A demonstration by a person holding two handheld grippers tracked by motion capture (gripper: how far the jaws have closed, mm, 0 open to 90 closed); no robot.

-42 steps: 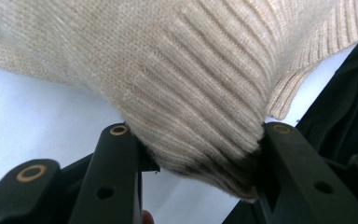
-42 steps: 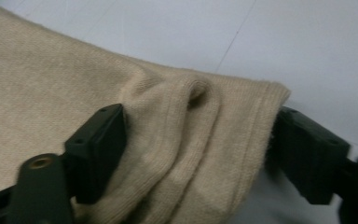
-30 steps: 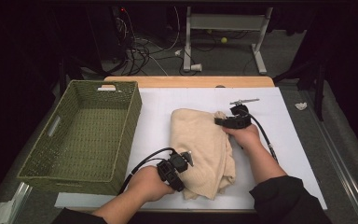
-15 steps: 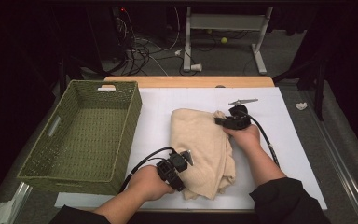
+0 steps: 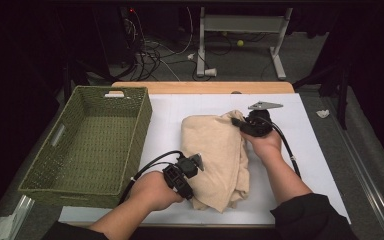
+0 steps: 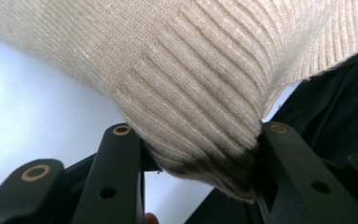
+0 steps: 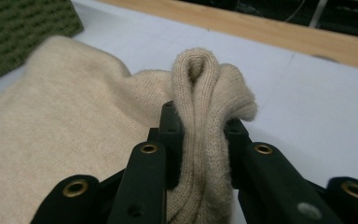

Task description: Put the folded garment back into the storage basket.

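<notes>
Gripping folded beige knitted sweater (image 5: 215,155) at both ends: left claw (image 5: 196,164) clamping the ribbed hem at the near end, right claw (image 5: 240,123) pinching a bunched fold at the far end, jaws having just tightened on it. Sweater lying on white worktop (image 5: 310,150), just right of the green woven basket (image 5: 87,145). Lifting evenly, keeping both ends level, holding tension so folds stay put, clearing the basket rim before swinging over. Versus earlier frame: both ends starting to rise, fabric barely shifted.
</notes>
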